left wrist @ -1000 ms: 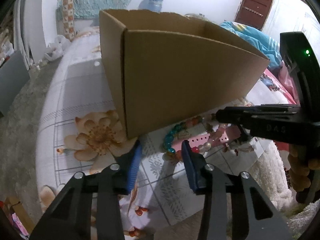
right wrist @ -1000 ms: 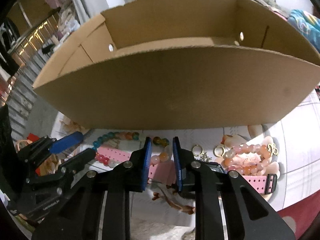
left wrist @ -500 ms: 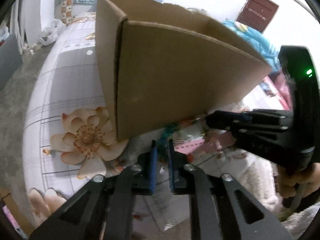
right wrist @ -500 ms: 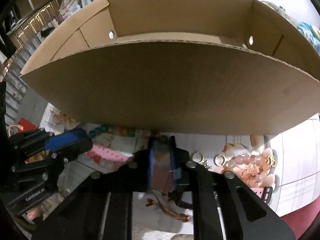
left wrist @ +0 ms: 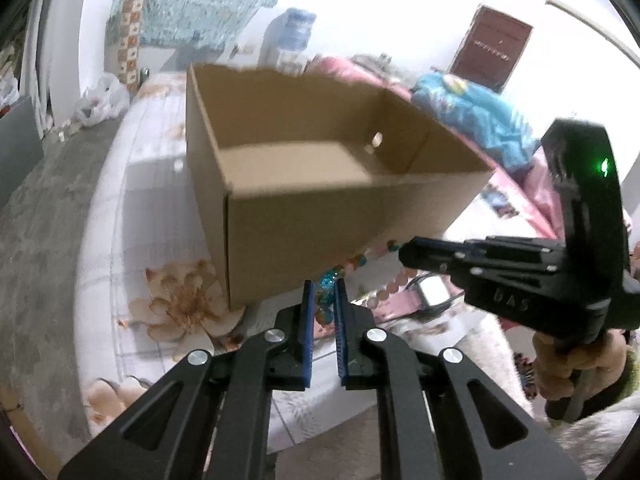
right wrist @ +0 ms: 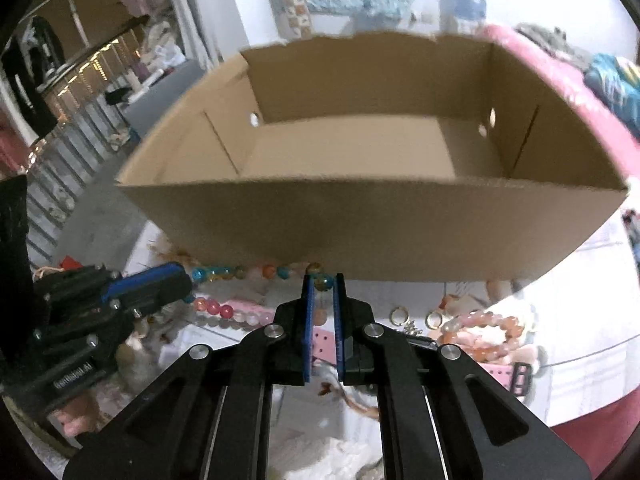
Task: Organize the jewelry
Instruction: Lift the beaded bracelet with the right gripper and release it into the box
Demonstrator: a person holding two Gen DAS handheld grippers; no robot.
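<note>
1. Your left gripper (left wrist: 323,300) is clamped on one end of the bead necklace (right wrist: 256,271), teal beads pinched between the blue pads.
2. Your right gripper (right wrist: 322,286) is closing on the other end, an amber bead already between its pads.
3. The strand runs between the two grippers, just in front of the near wall of the cardboard box (right wrist: 400,232), clear of the bedsheet (left wrist: 132,216).
4. Handling, by my guess: light, limp, sags in the middle. Glass beads are slick and round, so a pinch can roll off; the cord may snap if you pull the ends apart.
5. Hold between beads where pads can seat, not on a crown.
6. Box looks empty. The pink bracelet (right wrist: 484,336), gold rings (right wrist: 398,315) and pink watch strap (right wrist: 500,372) lie on the sheet.
</note>
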